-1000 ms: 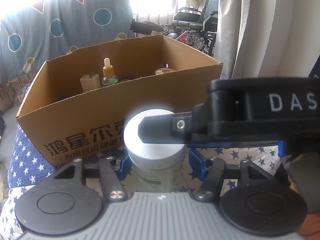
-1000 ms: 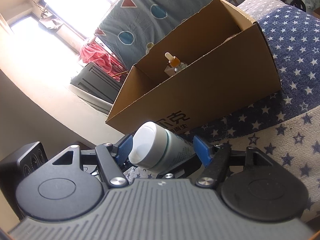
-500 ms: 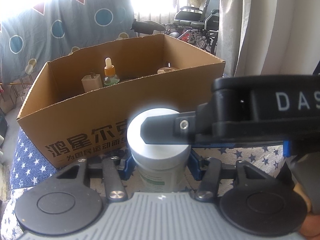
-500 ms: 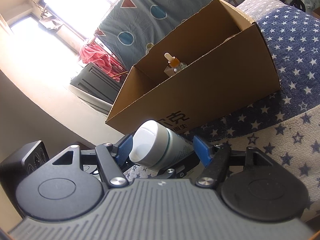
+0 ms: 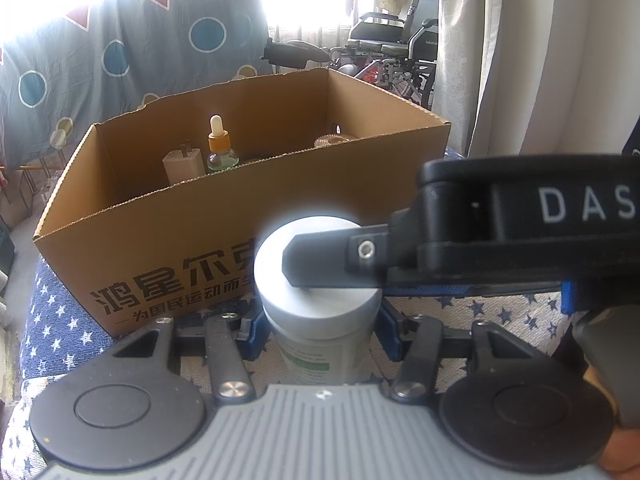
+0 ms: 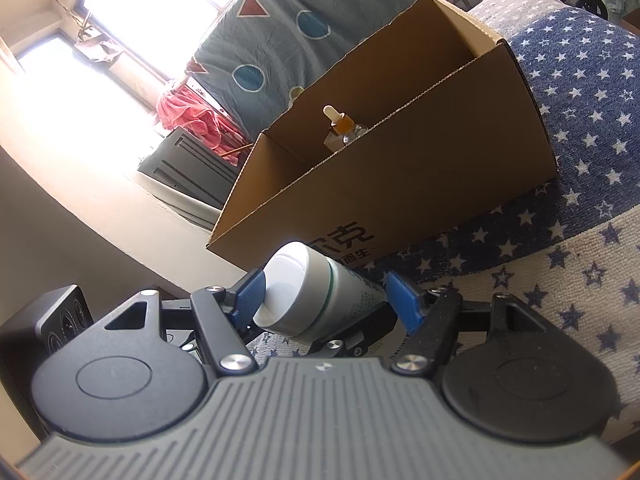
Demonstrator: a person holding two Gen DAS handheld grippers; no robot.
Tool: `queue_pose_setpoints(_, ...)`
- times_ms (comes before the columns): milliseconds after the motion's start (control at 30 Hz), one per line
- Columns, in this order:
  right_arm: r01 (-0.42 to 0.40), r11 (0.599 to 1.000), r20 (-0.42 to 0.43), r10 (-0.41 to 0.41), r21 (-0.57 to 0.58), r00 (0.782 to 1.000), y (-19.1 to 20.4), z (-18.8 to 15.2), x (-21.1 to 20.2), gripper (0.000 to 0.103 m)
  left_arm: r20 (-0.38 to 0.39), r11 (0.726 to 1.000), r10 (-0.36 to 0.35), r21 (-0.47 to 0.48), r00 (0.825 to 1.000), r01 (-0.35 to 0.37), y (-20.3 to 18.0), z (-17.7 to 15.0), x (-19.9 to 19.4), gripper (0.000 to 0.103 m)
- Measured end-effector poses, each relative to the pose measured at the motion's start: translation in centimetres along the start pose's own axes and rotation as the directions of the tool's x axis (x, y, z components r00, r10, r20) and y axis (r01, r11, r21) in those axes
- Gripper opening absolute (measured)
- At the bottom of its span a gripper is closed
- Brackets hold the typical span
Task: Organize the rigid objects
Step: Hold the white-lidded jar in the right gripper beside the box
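Note:
A white-lidded jar [image 5: 316, 280] with a green-printed label stands upright between the blue pads of my left gripper [image 5: 318, 334], which is shut on its body. My right gripper [image 6: 326, 300] comes in from the right, its black finger [image 5: 332, 262] lying across the lid. In the right wrist view the jar [image 6: 308, 292] lies across between the blue pads [image 6: 250, 296], which sit around its lid end; whether they press it is unclear. Behind stands an open cardboard box [image 5: 172, 248] holding a dropper bottle [image 5: 220, 148] and a white charger plug [image 5: 182, 166].
The box sits on a star-patterned blue and cream cloth [image 5: 500, 308]. A round ribbed object [image 5: 334, 140] lies at the box's right inside. A wheelchair [image 5: 396, 40] and curtains [image 5: 520, 60] stand behind. A patterned sheet [image 5: 120, 52] hangs at the back left.
The view from the left gripper has shifted slightly right and nearer the box. The jar stays held between both grippers.

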State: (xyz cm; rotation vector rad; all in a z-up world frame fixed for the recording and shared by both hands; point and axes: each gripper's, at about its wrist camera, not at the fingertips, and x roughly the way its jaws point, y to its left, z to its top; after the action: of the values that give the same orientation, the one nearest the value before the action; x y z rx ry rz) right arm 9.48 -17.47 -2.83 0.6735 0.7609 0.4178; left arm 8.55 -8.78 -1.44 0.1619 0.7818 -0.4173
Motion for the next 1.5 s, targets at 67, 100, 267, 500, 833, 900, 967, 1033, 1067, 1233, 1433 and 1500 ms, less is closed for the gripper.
queue_pose_setpoints(67, 0.0, 1.0, 0.0, 0.0, -0.002, 1.0, 0.03, 0.0, 0.02, 0.067, -0.002, 1.0, -0.003, -0.005, 1.0, 0.003, 0.07, 0.04, 0.03, 0.055)
queue_pose_setpoints(100, 0.001, 1.0, 0.0, -0.001, -0.002, 1.0, 0.03, 0.01, 0.03, 0.067, -0.002, 1.0, -0.003, -0.006, 1.0, 0.003, 0.1, 0.05, 0.07, 0.055)
queue_pose_setpoints(267, 0.002, 1.0, 0.002, -0.002, -0.002, 1.0, 0.04, 0.0, 0.05, 0.067, -0.007, 1.0, -0.001, -0.007, 1.0, 0.001, 0.05, 0.08, 0.25, 0.055)
queue_pose_setpoints(500, 0.001, 1.0, 0.003, -0.001, 0.0, 1.0, 0.02, 0.01, 0.05, 0.067, -0.005, 1.0, -0.001, -0.005, 1.0, 0.001, 0.03, 0.1, 0.29, 0.055)
queue_pose_setpoints(833, -0.001, 1.0, 0.005, 0.001, -0.003, 1.0, 0.06, -0.03, 0.03, 0.067, -0.003, 1.0, -0.006, 0.008, 1.0, 0.006, -0.22, 0.27, 0.28, 0.054)
queue_pose_setpoints(900, -0.002, 1.0, 0.005, 0.002, -0.001, 1.0, 0.02, -0.02, 0.1, 0.067, -0.003, 1.0, -0.007, 0.006, 1.0, 0.007, -0.15, 0.24, 0.3, 0.054)
queue_pose_setpoints(967, -0.003, 1.0, 0.004, 0.003, -0.001, 1.0, 0.0, 0.0, 0.13, 0.067, -0.004, 1.0, -0.008, 0.005, 1.0, 0.008, -0.12, 0.25, 0.31, 0.054)
queue_pose_setpoints(1033, -0.003, 1.0, 0.003, 0.003, -0.002, 1.0, 0.01, 0.03, 0.16, 0.067, -0.004, 1.0, -0.008, 0.004, 1.0, 0.008, -0.1, 0.25, 0.32, 0.054)
queue_pose_setpoints(1067, -0.003, 1.0, 0.003, 0.003, -0.002, 1.0, 0.01, 0.03, 0.16, 0.067, -0.004, 1.0, -0.008, 0.004, 1.0, 0.008, -0.1, 0.25, 0.31, 0.054)
queue_pose_setpoints(1233, -0.002, 1.0, 0.002, 0.002, -0.004, 1.0, 0.02, 0.02, 0.19, 0.067, -0.006, 1.0, -0.01, 0.0, 1.0, 0.01, 0.01, 0.24, 0.31, 0.054)
queue_pose_setpoints(1433, -0.003, 1.0, 0.0, 0.003, -0.007, 1.0, 0.03, 0.06, 0.26, 0.067, -0.012, 1.0, -0.008, 0.001, 1.0, 0.008, 0.01, 0.34, 0.39, 0.055)
queue_pose_setpoints(1500, -0.002, 1.0, 0.0, 0.002, -0.008, 1.0, 0.03, 0.06, 0.28, 0.067, -0.014, 1.0, -0.007, 0.002, 1.0, 0.007, -0.04, 0.4, 0.48, 0.055)
